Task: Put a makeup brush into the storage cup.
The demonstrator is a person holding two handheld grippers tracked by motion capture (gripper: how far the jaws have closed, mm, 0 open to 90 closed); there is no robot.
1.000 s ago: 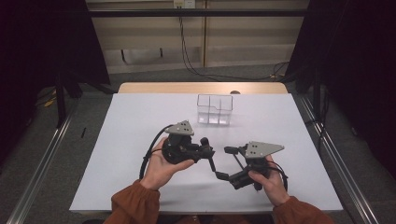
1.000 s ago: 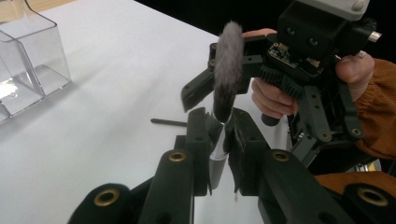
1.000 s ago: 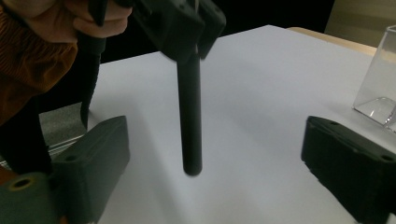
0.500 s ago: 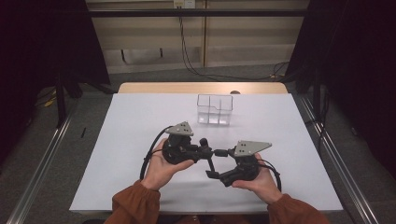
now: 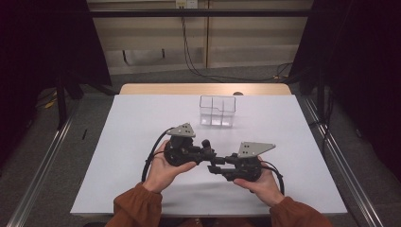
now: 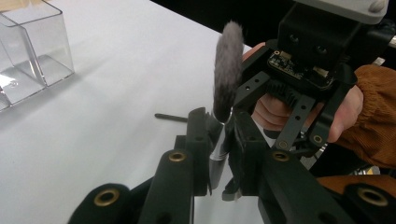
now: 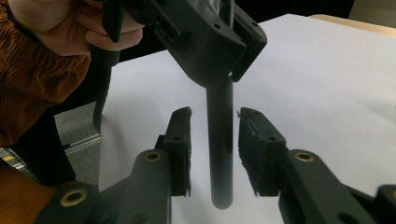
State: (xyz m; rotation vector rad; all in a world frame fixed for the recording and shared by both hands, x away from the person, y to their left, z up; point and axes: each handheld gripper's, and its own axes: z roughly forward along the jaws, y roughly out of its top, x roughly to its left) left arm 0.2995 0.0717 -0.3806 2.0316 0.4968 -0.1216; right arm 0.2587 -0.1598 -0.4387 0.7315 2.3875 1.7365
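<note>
The left gripper's fingers clamp an upright grey-bristled black-handled brush; the right gripper's fingers, just closing, flank its handle without touching, above the open white surface.

Rust-brown ribbed sleeves down to both wrists. Left gripper and right gripper: matte black, blocky, each topped with a grey three-cornered plate. Black cables looping off the backs. Brass-ringed holes along the jaw arms, ridged black pads, small bare circuit board under the camera housing.
</note>
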